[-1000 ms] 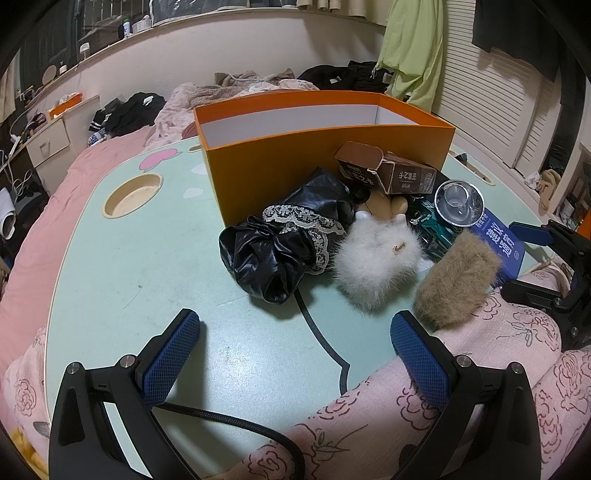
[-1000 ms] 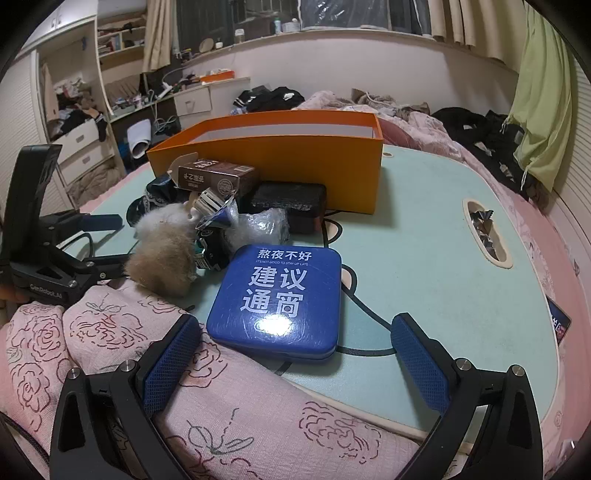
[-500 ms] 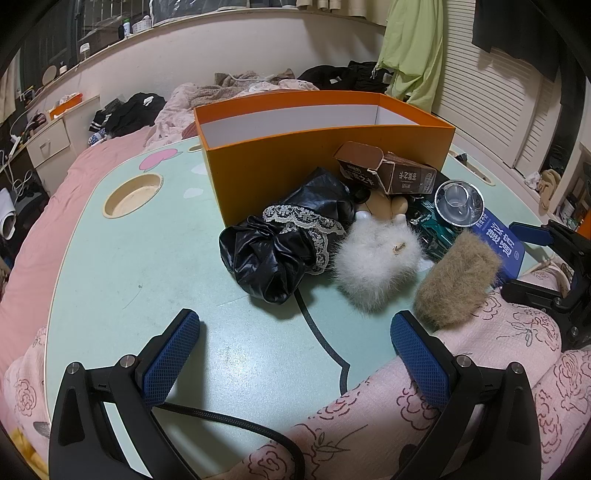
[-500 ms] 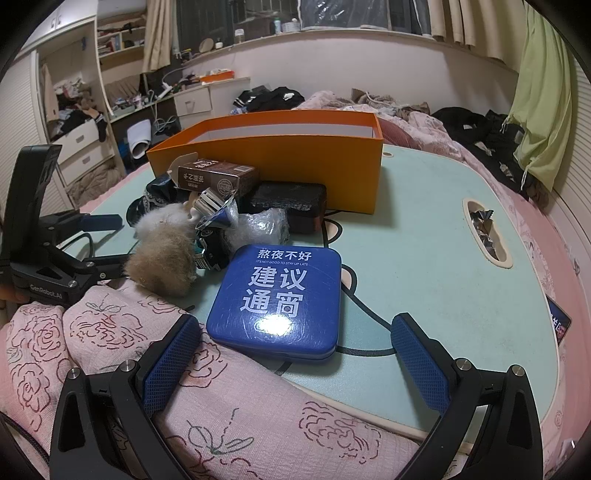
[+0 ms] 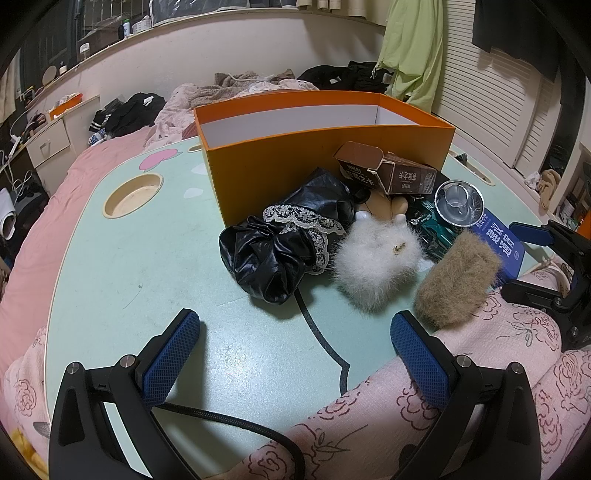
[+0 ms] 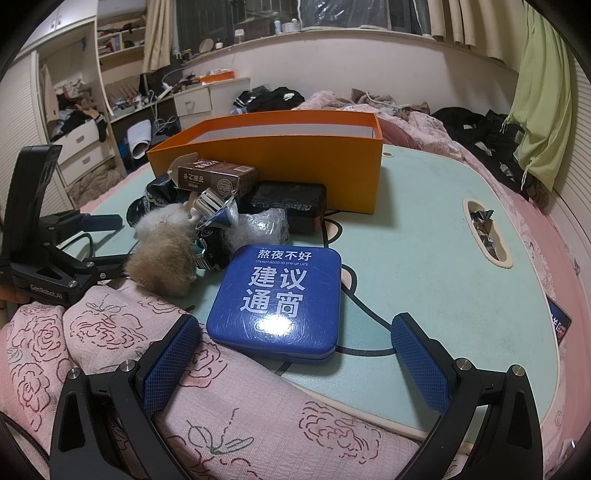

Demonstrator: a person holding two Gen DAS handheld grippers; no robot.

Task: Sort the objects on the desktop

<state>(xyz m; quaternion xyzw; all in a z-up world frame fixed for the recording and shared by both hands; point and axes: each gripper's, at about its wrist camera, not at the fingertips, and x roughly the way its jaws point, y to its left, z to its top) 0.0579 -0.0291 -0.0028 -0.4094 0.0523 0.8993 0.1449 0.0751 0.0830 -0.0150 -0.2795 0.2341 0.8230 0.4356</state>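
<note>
Ahead of the claws, a pale wall [image 6: 369,62] carries a cluttered ledge under curtained windows [image 6: 354,13]; left stand white drawers [image 6: 79,147] and shelves; right, green cloth [image 6: 543,92] hangs by louvred doors [image 5: 491,99]; a pink bed [image 5: 55,206] lies below.

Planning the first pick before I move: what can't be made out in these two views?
- Orange box floor: both views, hidden by its own walls.
- Skin-coloured item: left view, buried under the brown carton and white fluff.
- Object at table's right edge: right view, cut off.

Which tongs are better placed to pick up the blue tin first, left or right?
Probably the right tongs: open, with the blue tin lying just ahead between the fingers. The left tongs face bare table.
</note>
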